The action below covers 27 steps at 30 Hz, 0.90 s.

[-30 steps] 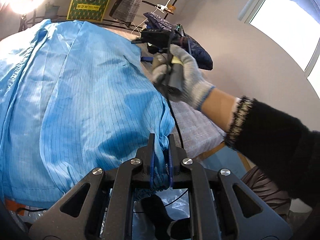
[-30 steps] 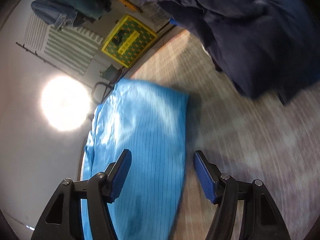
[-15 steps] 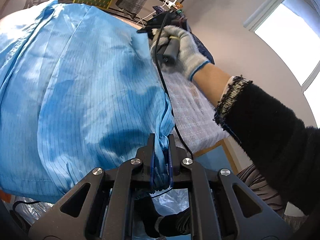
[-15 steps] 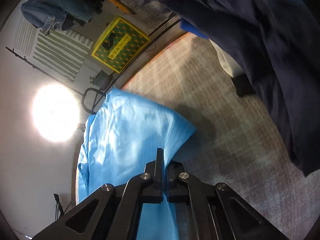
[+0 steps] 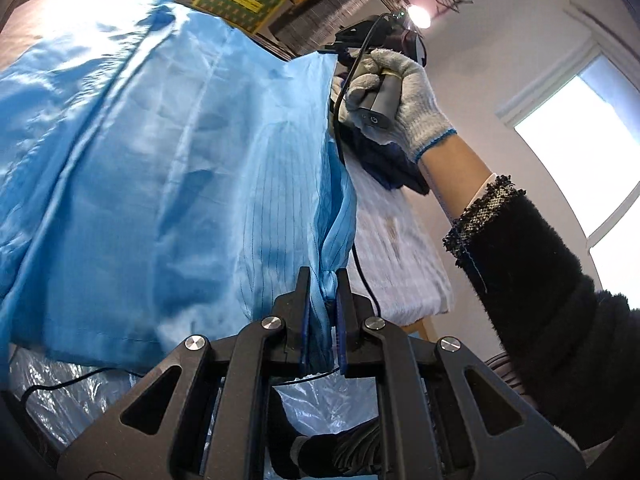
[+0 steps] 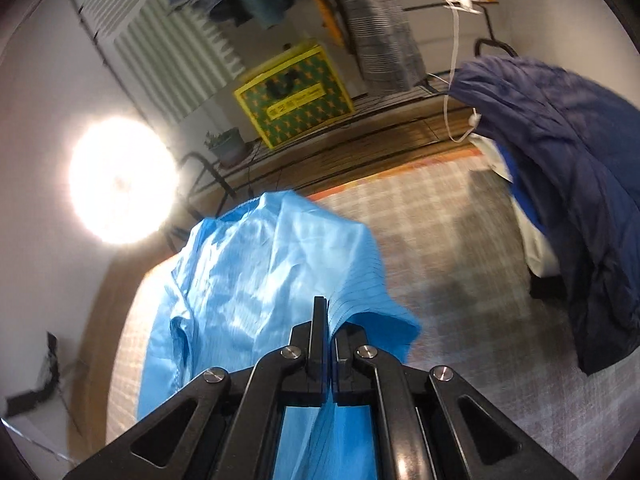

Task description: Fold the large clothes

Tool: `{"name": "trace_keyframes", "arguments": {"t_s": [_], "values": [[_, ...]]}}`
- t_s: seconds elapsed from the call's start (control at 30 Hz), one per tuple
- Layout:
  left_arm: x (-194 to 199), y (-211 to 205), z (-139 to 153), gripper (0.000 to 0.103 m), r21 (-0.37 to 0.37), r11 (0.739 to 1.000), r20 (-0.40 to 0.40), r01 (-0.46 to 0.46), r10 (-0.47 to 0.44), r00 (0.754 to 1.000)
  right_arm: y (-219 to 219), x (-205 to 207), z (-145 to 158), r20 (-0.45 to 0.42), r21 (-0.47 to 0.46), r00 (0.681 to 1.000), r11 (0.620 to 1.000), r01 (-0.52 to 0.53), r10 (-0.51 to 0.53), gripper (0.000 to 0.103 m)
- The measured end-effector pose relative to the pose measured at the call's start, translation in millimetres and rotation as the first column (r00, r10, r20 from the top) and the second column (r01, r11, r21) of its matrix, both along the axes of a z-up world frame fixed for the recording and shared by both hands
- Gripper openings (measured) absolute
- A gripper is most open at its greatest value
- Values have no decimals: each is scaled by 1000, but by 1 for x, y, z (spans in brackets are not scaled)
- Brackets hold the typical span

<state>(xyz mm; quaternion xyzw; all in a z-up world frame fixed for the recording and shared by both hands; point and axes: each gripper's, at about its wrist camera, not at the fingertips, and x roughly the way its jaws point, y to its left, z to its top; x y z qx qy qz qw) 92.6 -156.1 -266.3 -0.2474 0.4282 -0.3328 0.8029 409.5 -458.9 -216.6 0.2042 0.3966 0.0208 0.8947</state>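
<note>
A large light-blue pinstriped garment (image 5: 160, 168) lies spread over a checked table cloth (image 6: 452, 232). My left gripper (image 5: 325, 280) is shut on a bunched near corner of it. My right gripper (image 6: 329, 312) is shut on another edge of the blue garment (image 6: 256, 264) and holds it lifted above the table. In the left wrist view the right gripper (image 5: 352, 46) shows at the garment's far corner, held by a gloved hand (image 5: 404, 96).
A dark navy jacket (image 6: 568, 168) is piled on the table's right side. A yellow-green box (image 6: 294, 94) and hanging clothes stand on a rack behind the table. A bright lamp (image 6: 120, 184) glares at left. Clear plastic (image 5: 80, 392) lies below the table edge.
My right gripper closed on the garment's edge and lifted it off the table. The left gripper stayed shut on its corner and the fabric is pulled tauter between both.
</note>
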Motion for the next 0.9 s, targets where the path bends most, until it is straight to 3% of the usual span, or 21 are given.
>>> {"name": "trace_keyframes", "arguments": {"t_s": [0.23,0.43,0.5,0.53,0.6,0.67,0.83,0.9], "values": [[9,28,-8,8,7,998,-33,-70,70,997,53,19,-1,-48,-133,997,989,-68,62,0],[7,23,-9,8,13,999,-35,-52,53,998,3,5,-29,-118,-177,992,984,25,-47,2],[5,13,-10,8,10,1000,-38,-29,30,999,-26,-4,-45,-141,-136,987,989,58,-77,8],[4,8,-9,8,12,1000,-35,-19,19,999,-40,-10,-52,-144,-94,985,992,80,-93,25],[3,-3,-8,8,21,1000,-26,3,-3,1000,-65,-25,-66,-144,17,982,991,129,-126,47],[5,-11,-5,8,23,1000,-17,14,-13,1000,-79,-35,-79,-160,97,980,986,134,-117,48],[5,-19,5,8,21,1000,9,18,-18,1000,-74,-42,-110,-223,232,975,972,29,24,54],[7,-21,7,8,20,1000,12,19,-19,1000,-66,-44,-112,-203,242,978,970,-1,51,55]]}}
